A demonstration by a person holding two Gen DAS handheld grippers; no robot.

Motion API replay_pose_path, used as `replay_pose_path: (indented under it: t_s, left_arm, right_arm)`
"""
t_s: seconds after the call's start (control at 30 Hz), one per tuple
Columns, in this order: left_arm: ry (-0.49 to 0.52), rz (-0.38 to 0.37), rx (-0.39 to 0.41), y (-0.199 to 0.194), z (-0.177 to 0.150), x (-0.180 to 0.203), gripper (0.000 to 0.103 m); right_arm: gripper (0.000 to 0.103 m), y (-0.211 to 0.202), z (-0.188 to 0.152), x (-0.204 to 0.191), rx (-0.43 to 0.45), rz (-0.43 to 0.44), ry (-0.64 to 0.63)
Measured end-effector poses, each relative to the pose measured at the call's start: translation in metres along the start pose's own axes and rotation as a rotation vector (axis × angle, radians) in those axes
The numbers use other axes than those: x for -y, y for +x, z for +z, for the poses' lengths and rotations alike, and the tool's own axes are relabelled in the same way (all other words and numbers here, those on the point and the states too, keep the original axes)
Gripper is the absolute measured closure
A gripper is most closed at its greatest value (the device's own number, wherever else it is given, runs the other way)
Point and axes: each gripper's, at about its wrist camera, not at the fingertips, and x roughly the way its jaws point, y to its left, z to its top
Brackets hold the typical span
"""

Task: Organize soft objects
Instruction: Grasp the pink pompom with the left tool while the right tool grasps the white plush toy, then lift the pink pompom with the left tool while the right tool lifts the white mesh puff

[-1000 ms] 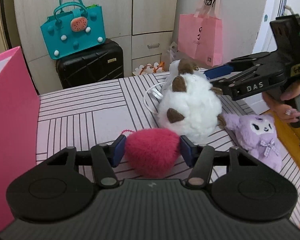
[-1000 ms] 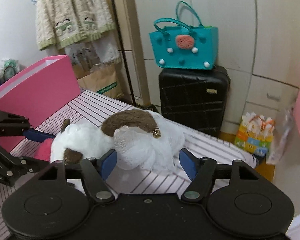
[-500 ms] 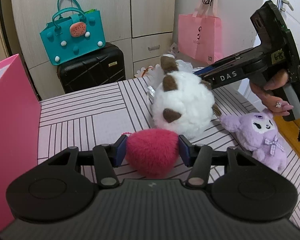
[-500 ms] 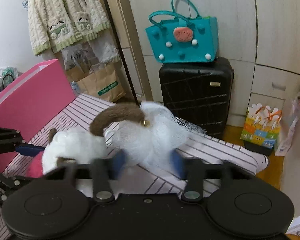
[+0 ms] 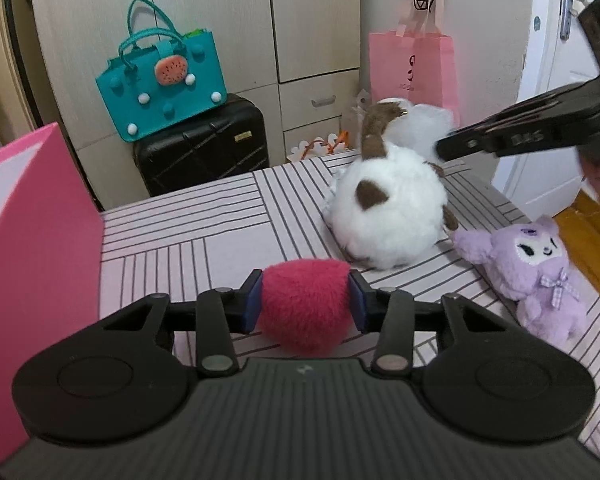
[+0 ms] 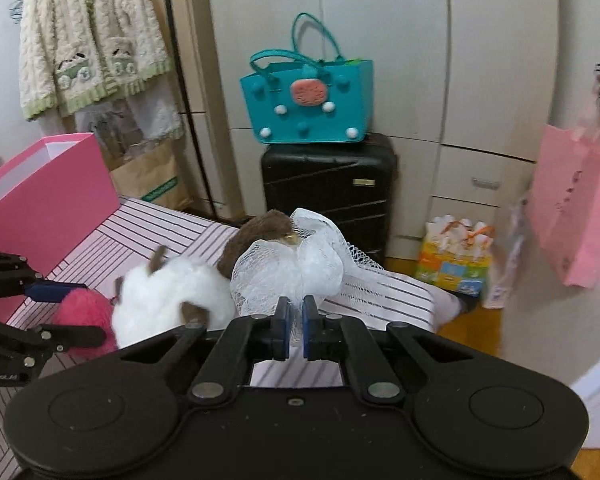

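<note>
A striped pink table [image 5: 188, 248] is seen in both wrist views, with a tall pink box [image 5: 32, 248] standing at its left edge. Behind the table a black suitcase [image 6: 328, 192] is set against the cupboards, and a teal handbag [image 6: 308, 100] rests on top of it. A pink paper bag [image 5: 414, 68] is hung at the far right.

On the table, the round white plush with brown ears [image 5: 388, 216] is placed toward the far right side. A white mesh pouf [image 6: 292, 268] is attached at its top, and a bunch of this mesh is pinched by the right gripper [image 6: 294, 332], whose jaws have just been closing and are pressed almost together on it. A purple plush [image 5: 536, 276] lies just beside the white one, at the table's right edge.

The magenta pom-pom [image 5: 306, 304] is squeezed between the blue pads of the left gripper [image 5: 306, 306], whose jaws have just been closing on it, near the table's near edge.
</note>
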Motion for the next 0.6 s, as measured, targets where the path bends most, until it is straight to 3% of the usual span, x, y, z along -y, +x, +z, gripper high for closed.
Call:
replay_pose_path:
  t_s: [0.2,0.6]
  left_arm:
    - [-0.041,-0.039,-0.030,-0.008,0.000,-0.005,0.063]
    - [-0.048,-0.054,-0.014,-0.048,-0.005,-0.007,0.063]
  right_arm:
    - [0.097,-0.026,-0.006,-0.007,-0.017,-0.063,-0.005]
    - [0.098,-0.074,-0.011,-0.032,0.021,-0.168,-0.038]
